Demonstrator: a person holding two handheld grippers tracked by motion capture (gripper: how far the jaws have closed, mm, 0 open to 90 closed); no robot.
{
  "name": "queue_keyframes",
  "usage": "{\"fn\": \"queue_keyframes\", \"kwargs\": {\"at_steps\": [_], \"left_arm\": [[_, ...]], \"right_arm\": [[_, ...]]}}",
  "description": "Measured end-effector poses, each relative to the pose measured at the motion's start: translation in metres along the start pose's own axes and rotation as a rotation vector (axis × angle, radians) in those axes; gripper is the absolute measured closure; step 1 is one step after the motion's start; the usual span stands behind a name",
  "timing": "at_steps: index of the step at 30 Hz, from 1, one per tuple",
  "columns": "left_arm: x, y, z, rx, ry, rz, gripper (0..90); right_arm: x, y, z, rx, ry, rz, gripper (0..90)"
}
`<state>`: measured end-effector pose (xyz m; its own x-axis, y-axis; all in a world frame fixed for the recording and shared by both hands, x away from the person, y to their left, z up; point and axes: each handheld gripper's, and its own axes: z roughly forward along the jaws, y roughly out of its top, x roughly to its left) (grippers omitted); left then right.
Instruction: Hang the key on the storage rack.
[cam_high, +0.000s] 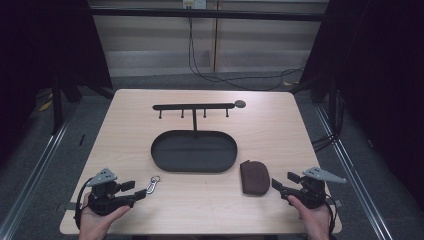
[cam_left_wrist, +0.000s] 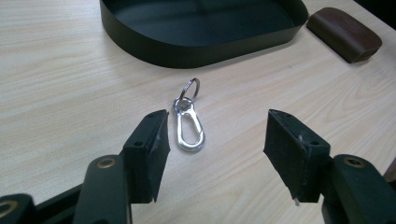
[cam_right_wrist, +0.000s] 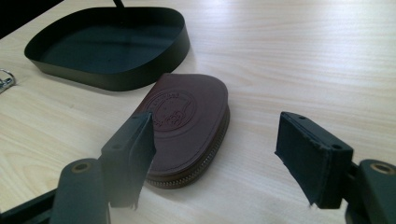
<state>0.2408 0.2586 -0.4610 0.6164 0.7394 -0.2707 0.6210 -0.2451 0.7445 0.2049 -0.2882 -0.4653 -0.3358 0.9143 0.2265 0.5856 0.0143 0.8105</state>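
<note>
Open jaws flank air; carabiner (cam_left_wrist: 188, 125) just ahead, nearer the left.

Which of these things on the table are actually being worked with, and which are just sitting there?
In the job:
- metal key clip, lying just ahead of the open left claw
- brown zip pouch, in front of the open right claw

Just sitting there, as far as I can tell:
- black oval tray
- hook rack standing in it

Pouch (cam_right_wrist: 187, 123): round embossed emblem with a short line of lettering, too faint to read. No other text legible.
</note>
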Motion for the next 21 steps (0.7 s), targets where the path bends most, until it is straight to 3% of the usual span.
{"fn": "queue_keyframes", "kwargs": {"at_steps": [6,11,16,20,21], "left_arm": [[-0.001,0.003,0.002,0.013,-0.007,0.010,37.6],[-0.001,0.006,-0.001,0.002,-0.043,-0.002,39.3],[0.000,0.010,-0.005,-0.031,-0.054,-0.048,46.8],[-0.006,0.015,-0.007,-0.007,-0.001,-0.001,47.6],[-0.007,0.016,-0.006,0.007,-0.004,0.005,47.6]], "right_arm": [[-0.002,-0.001,-0.001,0.002,0.013,0.027,25.3],[-0.003,-0.002,-0.002,0.002,0.015,0.025,24.5],[-0.004,-0.002,-0.002,0.003,0.013,0.034,24.7],[-0.002,-0.002,-0.002,0.006,0.021,0.025,24.7],[-0.001,-0.002,-0.002,0.005,0.021,0.021,24.7]]}}
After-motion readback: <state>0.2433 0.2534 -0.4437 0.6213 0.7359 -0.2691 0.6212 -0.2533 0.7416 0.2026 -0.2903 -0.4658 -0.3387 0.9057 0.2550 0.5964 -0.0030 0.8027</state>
